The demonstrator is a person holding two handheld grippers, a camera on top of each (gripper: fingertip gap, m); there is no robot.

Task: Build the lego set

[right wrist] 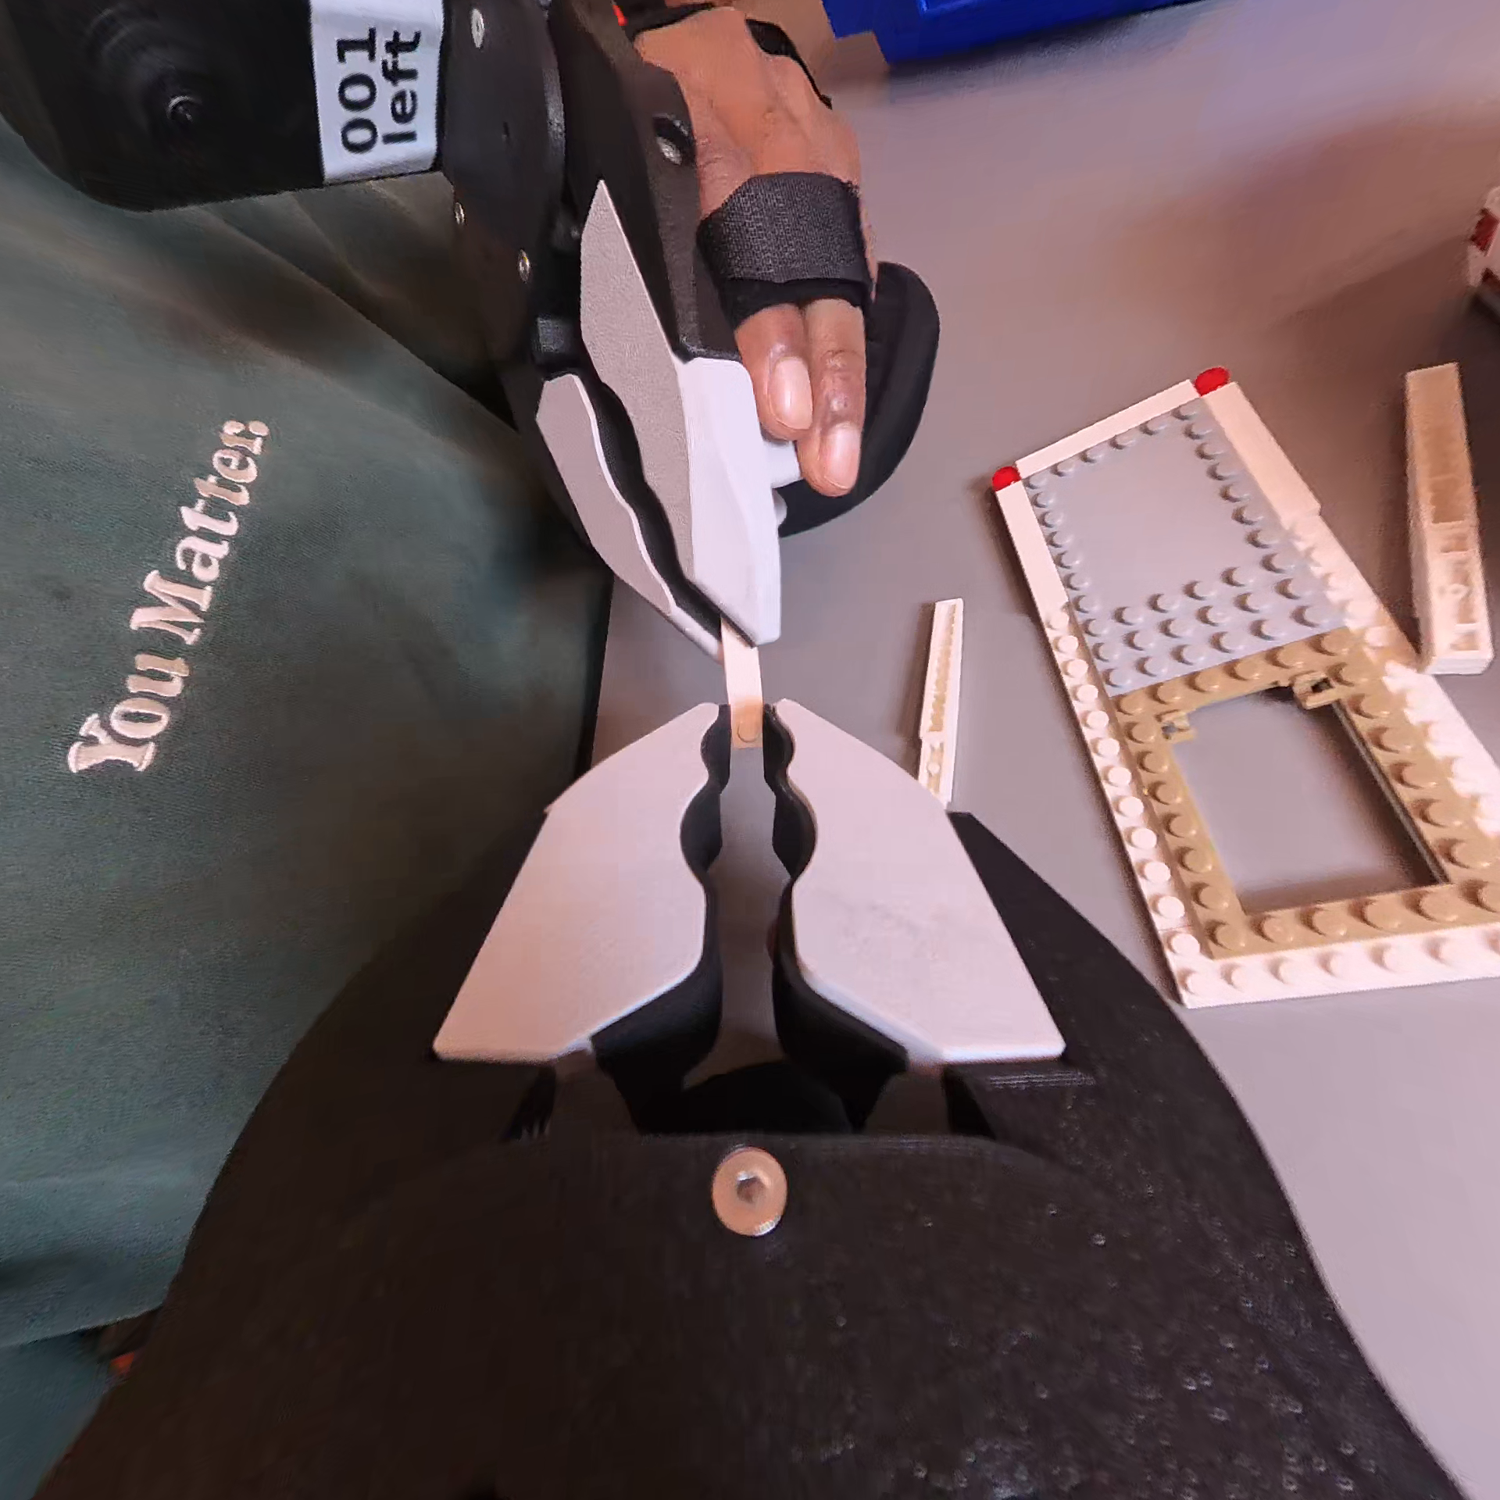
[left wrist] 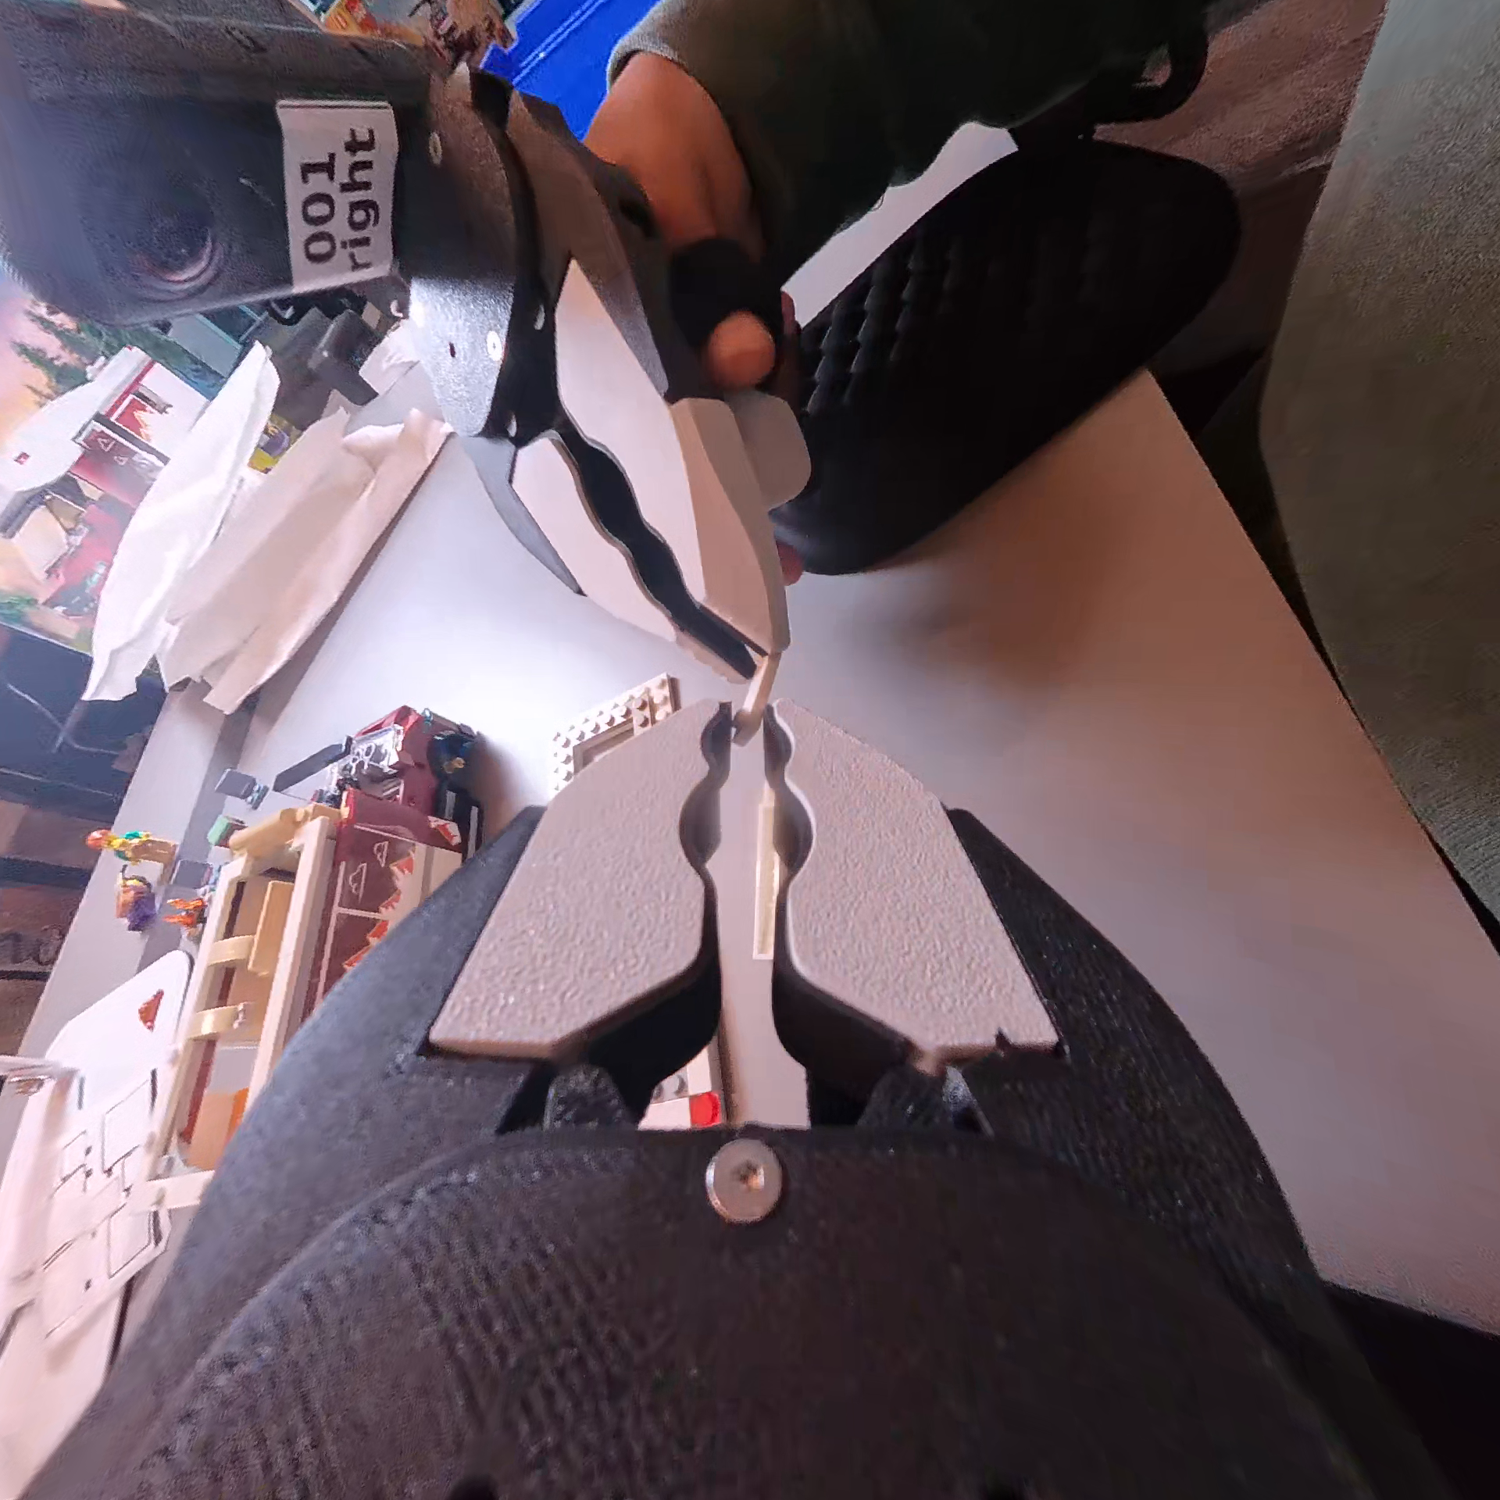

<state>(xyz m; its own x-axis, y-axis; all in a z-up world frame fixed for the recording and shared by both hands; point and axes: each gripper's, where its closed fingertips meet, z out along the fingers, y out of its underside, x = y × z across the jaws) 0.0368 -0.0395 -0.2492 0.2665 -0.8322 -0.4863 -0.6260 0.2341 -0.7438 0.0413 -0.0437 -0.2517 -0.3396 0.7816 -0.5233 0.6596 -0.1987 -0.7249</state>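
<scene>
Left wrist view: the left gripper [left wrist: 748, 721], at the centre of the frame, has its jaws drawn narrow on the lower end of a thin white strip piece [left wrist: 759, 690]. The right gripper [left wrist: 751, 649] comes down from the upper left and pinches the strip's upper end, so the piece bridges the two tips above the pale surface [left wrist: 1055, 690]. A person's hand [left wrist: 706, 243] works the right gripper's handle. At left lie white crumpled paper [left wrist: 235, 536], a dark red brick model [left wrist: 406, 779] and a tan studded plate [left wrist: 617, 722].

Right wrist view: the right gripper [right wrist: 747, 730], at centre, is closed narrow on the near end of the strip [right wrist: 745, 690], where a small round stud shows. The left gripper [right wrist: 743, 637] reaches in from the upper left and clamps the far end. To the right on the grey surface [right wrist: 1055, 243] are a slim white bar [right wrist: 941, 690] and a large base plate [right wrist: 1217, 690] in white, grey and tan with an open rectangular hole. A green sweatshirt [right wrist: 203, 649] fills the left of the frame.

The strip looks light, rigid and smooth-faced, likely to pivot or slip if pinched only at a tip; its flat faces near each end seem the surest hold.
</scene>
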